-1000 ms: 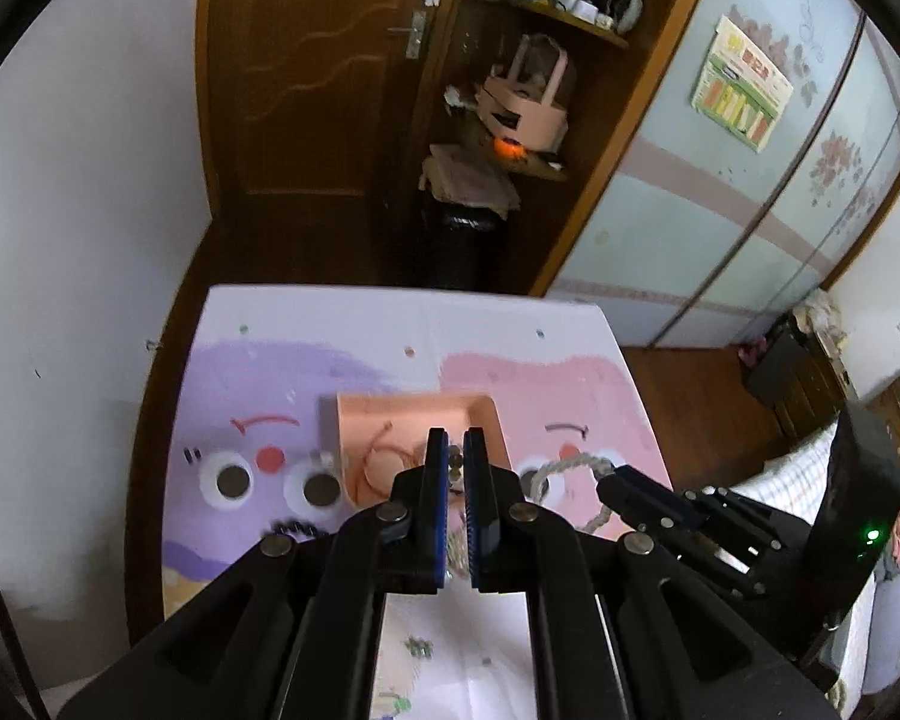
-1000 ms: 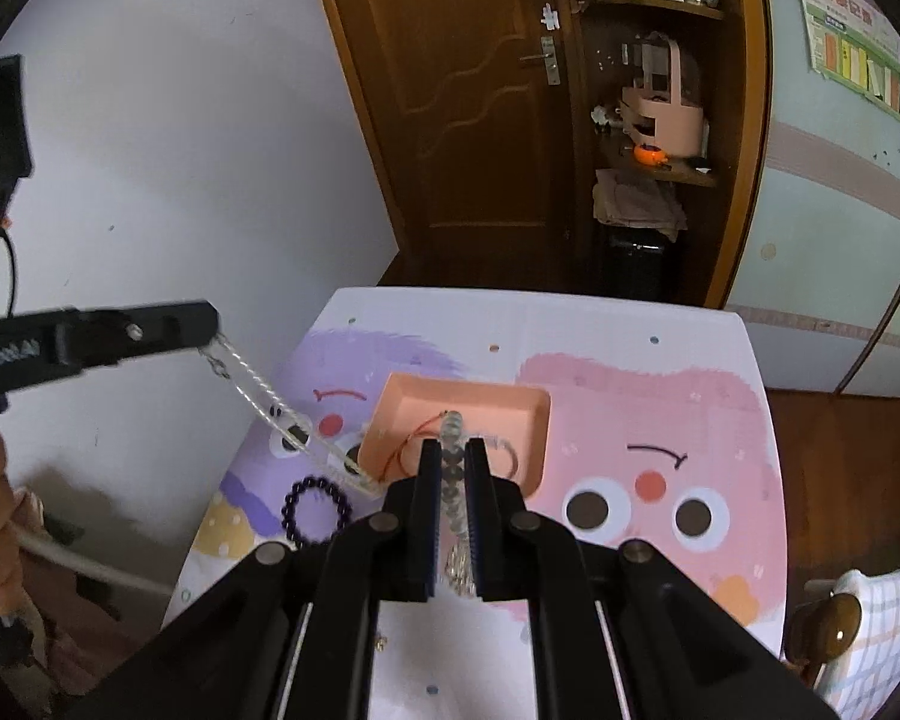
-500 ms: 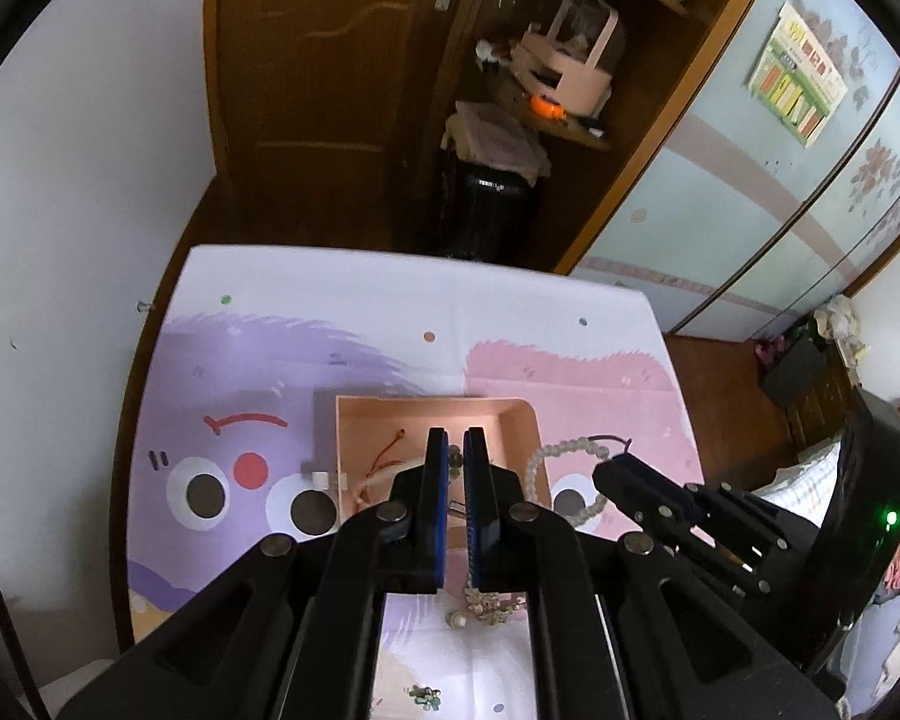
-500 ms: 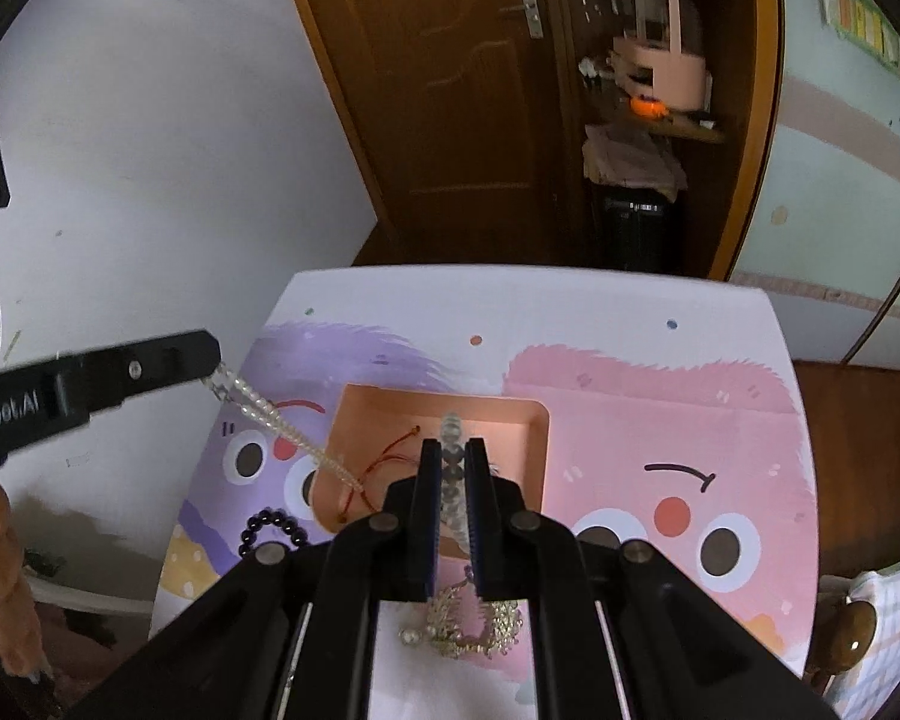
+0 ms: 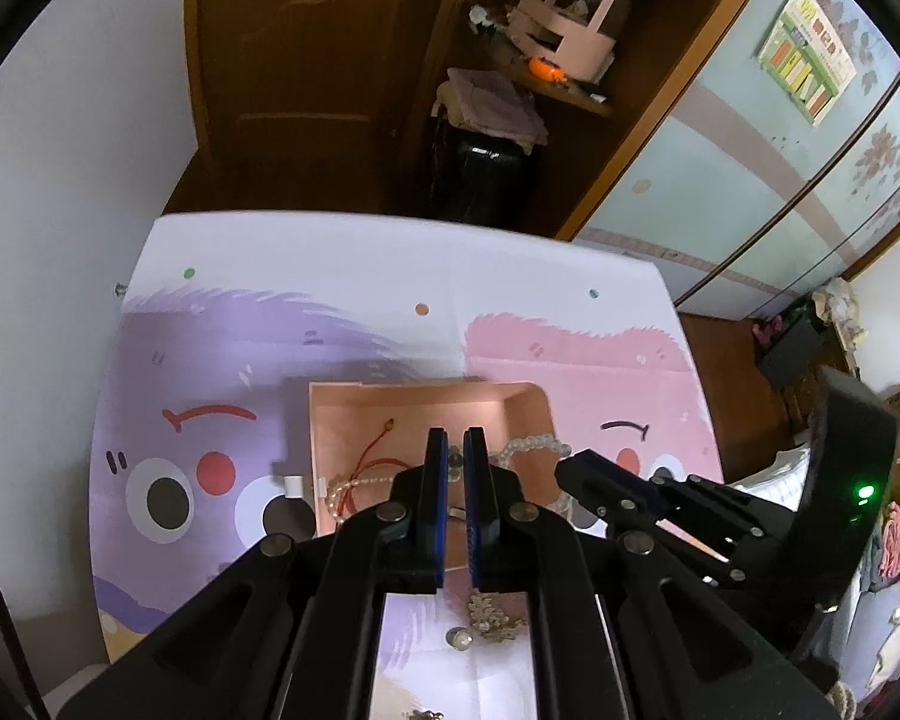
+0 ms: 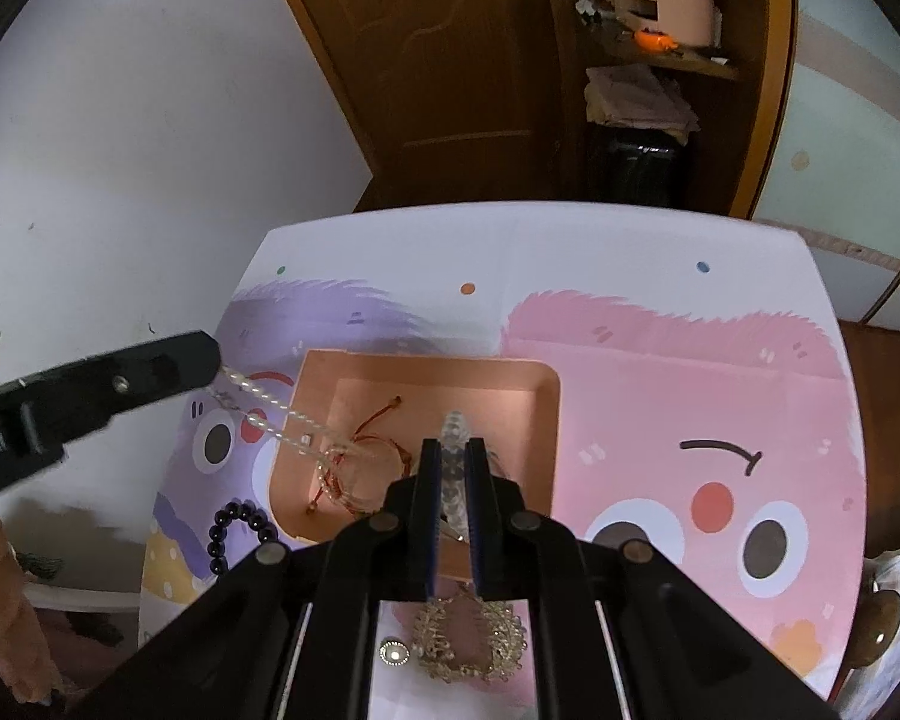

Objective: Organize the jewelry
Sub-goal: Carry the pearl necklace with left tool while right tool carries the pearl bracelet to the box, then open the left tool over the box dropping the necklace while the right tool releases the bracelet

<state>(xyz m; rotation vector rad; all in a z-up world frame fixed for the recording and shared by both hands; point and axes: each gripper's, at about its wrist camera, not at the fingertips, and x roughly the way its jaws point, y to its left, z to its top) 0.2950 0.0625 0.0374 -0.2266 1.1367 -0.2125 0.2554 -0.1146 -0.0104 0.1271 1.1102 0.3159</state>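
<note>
A pink tray (image 5: 528,396) (image 6: 546,384) sits mid-table with a red cord bracelet (image 5: 378,450) (image 6: 384,438) in it. My left gripper (image 5: 456,441) (image 6: 210,360) is shut on one end of a clear bead necklace (image 6: 270,408); its other end coils in the tray (image 5: 345,489). My right gripper (image 6: 455,450) (image 5: 570,468) is shut on a pale bead bracelet (image 6: 457,480) (image 5: 531,444) and holds it over the tray's near right part.
A gold ornate bracelet (image 6: 468,639) (image 5: 492,615) and a small round stud (image 6: 393,652) lie on the cartoon mat (image 6: 690,360) near the tray. A dark bead bracelet (image 6: 237,531) lies left of the tray. A wall stands left, a wardrobe behind.
Both grippers have moved forward over the tray. The necklace's free end has come off the mat and coiled into the tray. The bead bracelet has been carried over the tray.
</note>
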